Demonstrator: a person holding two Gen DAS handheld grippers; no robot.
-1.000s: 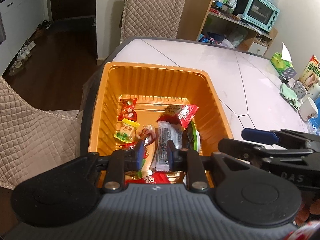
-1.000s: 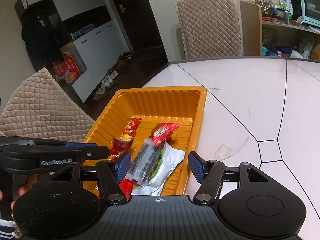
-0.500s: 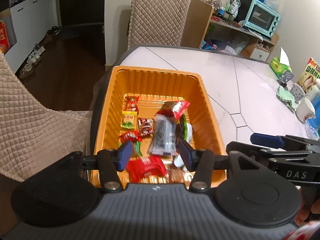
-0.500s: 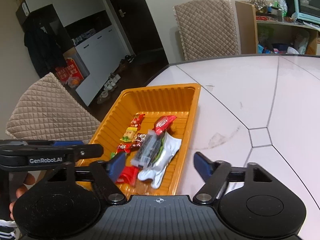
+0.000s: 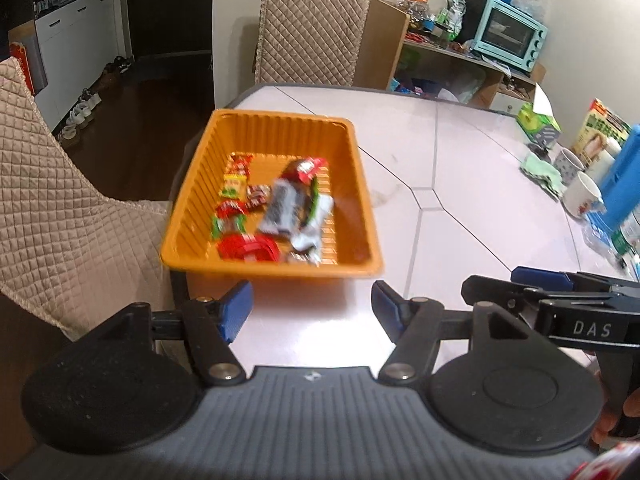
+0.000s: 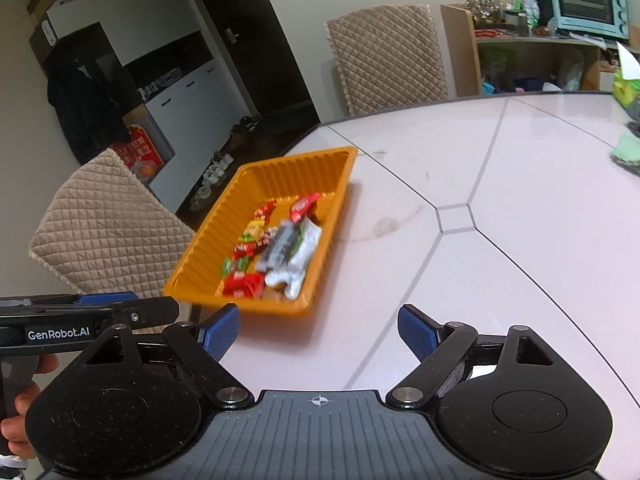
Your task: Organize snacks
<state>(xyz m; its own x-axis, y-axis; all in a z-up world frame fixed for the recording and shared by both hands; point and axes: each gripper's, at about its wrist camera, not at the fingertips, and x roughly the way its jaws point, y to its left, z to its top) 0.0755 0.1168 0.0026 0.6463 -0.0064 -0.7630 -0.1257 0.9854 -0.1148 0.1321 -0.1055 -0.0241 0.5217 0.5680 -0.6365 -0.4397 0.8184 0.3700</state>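
Note:
An orange tray (image 5: 280, 124) sits at the near left corner of the white table; it also shows in the right wrist view (image 6: 288, 164). Several wrapped snacks lie in it: a long dark packet (image 5: 282, 208), a silver pouch (image 6: 298, 256), a red packet (image 5: 250, 248) and small candies (image 5: 234, 186). My left gripper (image 5: 312, 312) is open and empty, held just in front of the tray. My right gripper (image 6: 318, 330) is open and empty, to the right of the left one and in front of the tray.
Quilted chairs stand left of the table (image 5: 48, 184) and at its far side (image 5: 308, 36). Mugs (image 5: 584, 198), a green cloth (image 5: 544, 172) and boxes (image 5: 536, 122) sit along the table's right edge. A shelf with a blue toaster oven (image 5: 508, 38) stands behind.
Both grippers have pulled back and up away from the tray. The left gripper's jaws have opened wide, leaving the snacks lying in the tray. The right jaws have opened a little wider.

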